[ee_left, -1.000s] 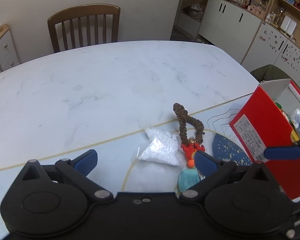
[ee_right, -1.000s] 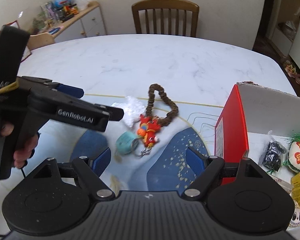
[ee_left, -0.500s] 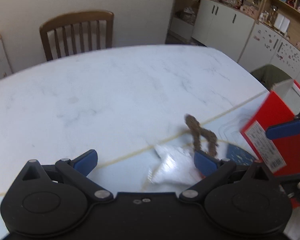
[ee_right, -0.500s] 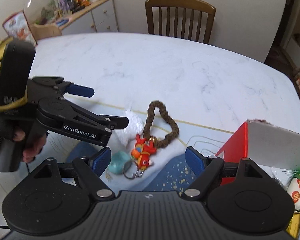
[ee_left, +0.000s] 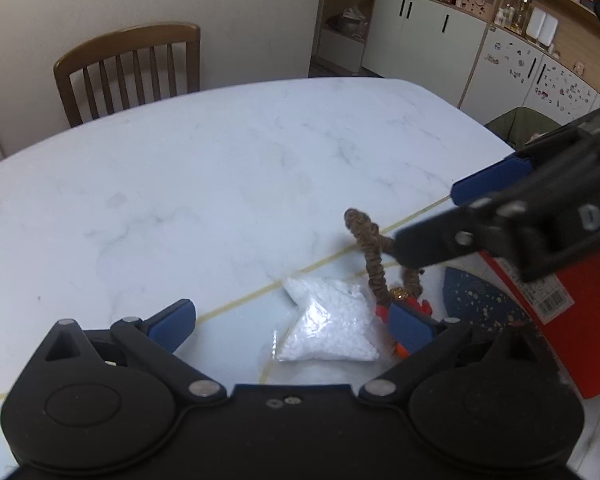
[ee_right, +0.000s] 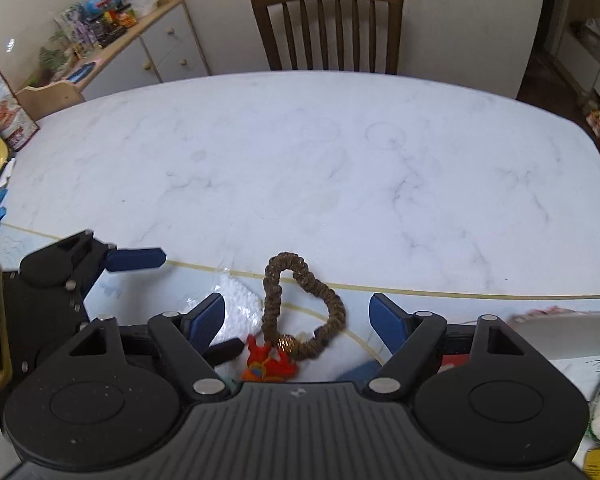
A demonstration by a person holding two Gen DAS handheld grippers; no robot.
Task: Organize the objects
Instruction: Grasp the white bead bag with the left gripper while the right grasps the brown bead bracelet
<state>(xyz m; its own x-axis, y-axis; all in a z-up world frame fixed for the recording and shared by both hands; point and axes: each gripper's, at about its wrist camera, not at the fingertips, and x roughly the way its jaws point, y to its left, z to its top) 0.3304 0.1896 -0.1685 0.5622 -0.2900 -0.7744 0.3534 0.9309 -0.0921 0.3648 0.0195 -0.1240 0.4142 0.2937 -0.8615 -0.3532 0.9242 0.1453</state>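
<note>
1. Your right tongs [ee_right: 296, 316] are spread wide and grasp nothing; the brown bead loop [ee_right: 300, 308] lies on the table [ee_right: 300, 168] directly between their blue pads, with the red charm [ee_right: 268, 364] at its near end, close under the tongs' body.
2. Your left tongs [ee_left: 290, 322] are also released and empty. The white pellet bag [ee_left: 328, 330] sits between their tips, nearer the right-hand pad.
3. Judging by the layout, the loop is the likely pick for the right tongs. Lower straight down and close across one strand near the charm, so the pads catch cord instead of sliding off beads.
4. The bag's edge touches or slightly underlies the loop on the left of your right tongs; keep that pad clear of the plastic.
5. The red box [ee_left: 580, 300] stands to the right of both tongs, the probable drop-off; lift well clear of its wall.
</note>
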